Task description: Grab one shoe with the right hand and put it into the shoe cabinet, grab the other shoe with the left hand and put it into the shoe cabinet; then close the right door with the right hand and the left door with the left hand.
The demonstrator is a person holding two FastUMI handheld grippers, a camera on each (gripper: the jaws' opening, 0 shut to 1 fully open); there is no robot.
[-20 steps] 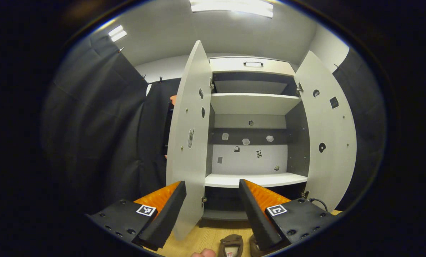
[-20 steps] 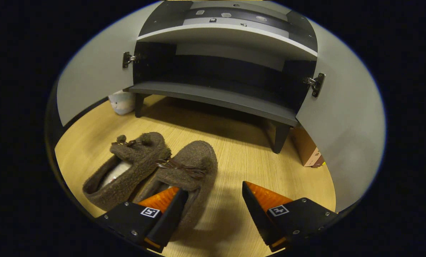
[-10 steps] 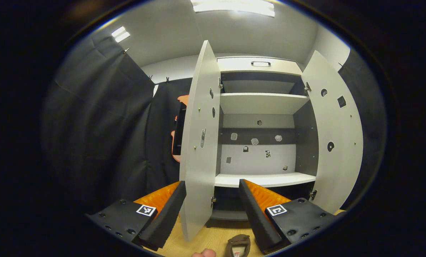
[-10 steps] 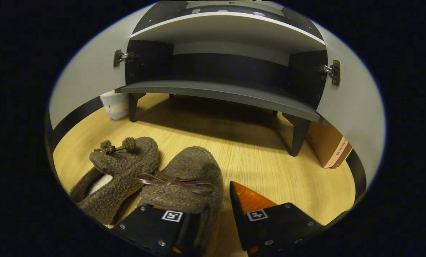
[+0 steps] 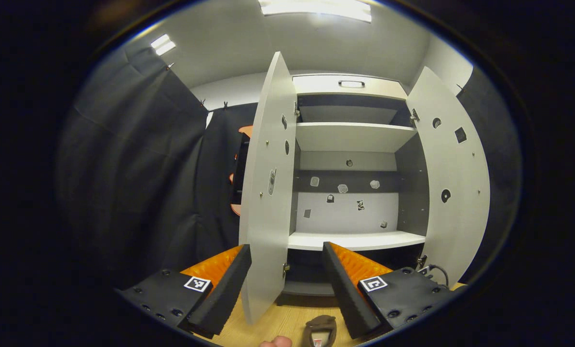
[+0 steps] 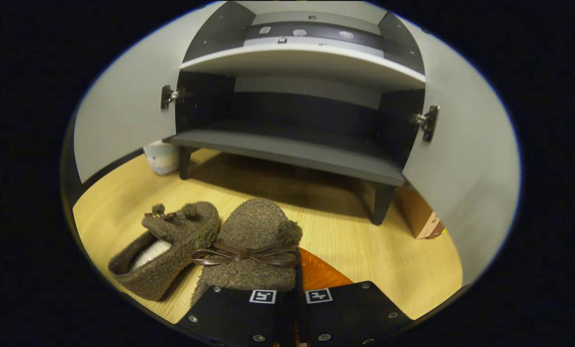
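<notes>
Two fuzzy brown slippers with bow laces lie on the wooden floor in front of the open shoe cabinet point(image 6: 292, 149). In the right gripper view, my right gripper point(image 6: 293, 277) is shut on the side wall of the nearer slipper point(image 6: 253, 236); one finger is hidden inside it. The other slipper point(image 6: 169, 243) lies just to its left, touching it. In the left gripper view, my left gripper point(image 5: 287, 270) is open and empty, held high and facing the cabinet shelves point(image 5: 354, 137). One slipper point(image 5: 320, 328) peeks in at the bottom edge there.
Both grey doors stand open: left door point(image 5: 268, 193), right door point(image 5: 453, 183). The lowest dark shelf point(image 6: 316, 154) is bare. A cardboard box point(image 6: 420, 217) sits by the cabinet's right leg, and a pale soft object point(image 6: 162, 156) by its left leg. A fingertip point(image 5: 275, 342) shows low.
My right gripper went from open beside the nearer slipper to shut on its side wall. The left gripper stayed open and shifted only slightly.
</notes>
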